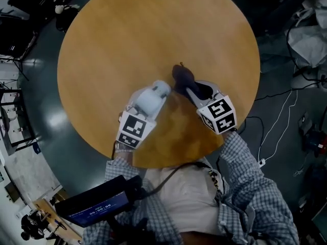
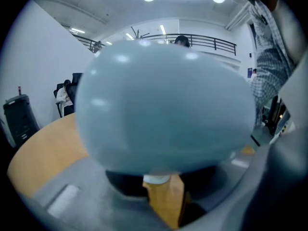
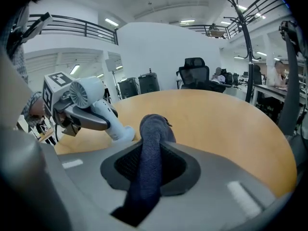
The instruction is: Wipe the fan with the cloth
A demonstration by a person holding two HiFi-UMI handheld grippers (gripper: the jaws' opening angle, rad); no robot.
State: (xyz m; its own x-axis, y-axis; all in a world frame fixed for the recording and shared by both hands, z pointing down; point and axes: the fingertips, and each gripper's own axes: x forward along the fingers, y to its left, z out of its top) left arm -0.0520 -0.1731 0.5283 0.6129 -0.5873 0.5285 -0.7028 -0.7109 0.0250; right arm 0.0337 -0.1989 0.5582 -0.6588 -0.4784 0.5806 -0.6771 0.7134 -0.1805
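Pale-blue handheld fan [image 1: 153, 95], clamped in the left gripper [image 1: 145, 106], hangs over the near edge of the desk [image 1: 127, 34]. The right gripper [image 1: 196, 92] pinches the dark cloth [image 1: 183, 77] there too. Wiping seems not yet started, so all of it remains.

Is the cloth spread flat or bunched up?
Bunched: the dark cloth is a rolled wad pinched in the right hand-held gripper.

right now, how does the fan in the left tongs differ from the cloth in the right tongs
The fan is pale blue-white; the cloth is dark navy. The fan is rigid, a round head on a handle; the cloth is soft and bunched into a roll. Both are clamped, the left tongs on the fan and the right tongs on the cloth, over the round wooden table.
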